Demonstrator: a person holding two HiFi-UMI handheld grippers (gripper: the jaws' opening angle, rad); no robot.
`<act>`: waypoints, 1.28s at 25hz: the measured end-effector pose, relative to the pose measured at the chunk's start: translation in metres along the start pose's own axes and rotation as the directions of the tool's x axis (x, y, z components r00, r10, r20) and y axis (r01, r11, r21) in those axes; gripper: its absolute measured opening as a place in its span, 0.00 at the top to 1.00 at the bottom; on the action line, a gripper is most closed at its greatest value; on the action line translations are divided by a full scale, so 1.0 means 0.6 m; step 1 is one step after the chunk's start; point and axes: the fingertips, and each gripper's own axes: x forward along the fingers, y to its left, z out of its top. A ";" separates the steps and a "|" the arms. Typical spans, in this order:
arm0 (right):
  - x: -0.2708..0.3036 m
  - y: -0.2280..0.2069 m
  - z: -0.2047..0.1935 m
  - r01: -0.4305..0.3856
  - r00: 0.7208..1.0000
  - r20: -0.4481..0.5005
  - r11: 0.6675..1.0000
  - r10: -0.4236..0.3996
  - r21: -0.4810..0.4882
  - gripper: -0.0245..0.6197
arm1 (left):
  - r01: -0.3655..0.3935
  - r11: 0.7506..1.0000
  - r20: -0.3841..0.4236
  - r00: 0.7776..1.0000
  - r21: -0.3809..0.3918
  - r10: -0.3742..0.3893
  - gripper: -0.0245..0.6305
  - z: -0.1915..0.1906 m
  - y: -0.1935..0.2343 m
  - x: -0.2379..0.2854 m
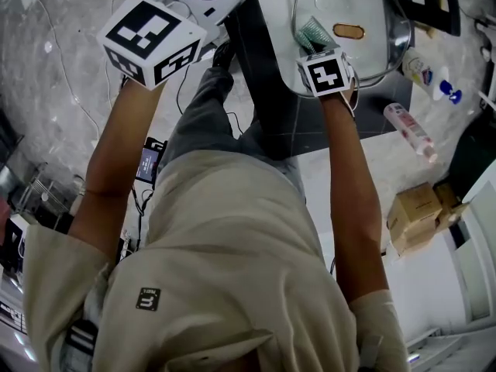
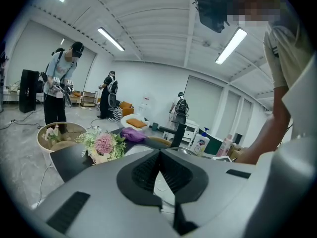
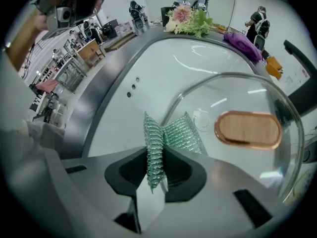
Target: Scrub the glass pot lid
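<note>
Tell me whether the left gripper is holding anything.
No, in the left gripper view the left gripper has its jaws closed together with nothing between them.

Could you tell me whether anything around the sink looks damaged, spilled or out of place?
Nothing stands out. The glass pot lid sits handle-up in the sink, with no crack or spill showing, and the right gripper is shut on the green scrubbing pad against the lid.
</note>
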 end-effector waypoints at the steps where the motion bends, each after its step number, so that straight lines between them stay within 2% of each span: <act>1: -0.007 -0.003 -0.011 0.005 1.000 -0.002 1.000 -0.005 0.011 0.83 | 0.006 1.000 -0.001 1.000 0.004 -0.006 0.94 0.003 -0.006 0.001; 8: -0.054 -0.027 -0.096 0.031 0.999 -0.040 0.992 -0.026 0.121 0.83 | 0.051 0.998 0.000 0.999 0.037 -0.051 0.94 0.040 -0.043 0.004; 13: -0.090 -0.064 -0.124 0.074 0.997 0.011 0.975 -0.078 0.210 0.83 | 0.085 0.994 -0.002 0.996 0.074 -0.086 0.94 0.076 -0.073 0.013; 18: -0.141 -0.114 -0.138 0.199 0.976 0.031 0.940 -0.216 0.276 0.83 | 0.116 0.987 -0.005 0.993 0.107 -0.116 0.94 0.106 -0.111 0.009; 23: -0.196 -0.130 -0.151 0.210 0.962 0.079 0.895 -0.260 0.393 0.83 | 0.141 0.980 -0.005 0.990 0.137 -0.142 0.94 0.134 -0.147 0.002; 25: -0.234 -0.139 -0.144 0.217 0.946 0.130 0.876 -0.298 0.430 0.83 | 0.151 0.977 -0.006 0.988 0.152 -0.152 0.94 0.145 -0.159 -0.003; 28: -0.305 -0.146 -0.124 0.196 0.906 0.240 0.847 -0.350 0.495 0.83 | 0.165 0.971 -0.009 0.986 0.174 -0.166 0.94 0.162 -0.177 -0.013; 30: -0.362 -0.146 -0.107 0.168 0.866 0.323 0.830 -0.383 0.531 0.83 | 0.175 0.966 -0.010 0.984 0.190 -0.176 0.94 0.173 -0.187 -0.019; 32: -0.426 -0.141 -0.090 0.141 0.812 0.408 0.817 -0.419 0.559 0.83 | 0.184 0.960 -0.010 0.982 0.209 -0.186 0.94 0.183 -0.198 -0.024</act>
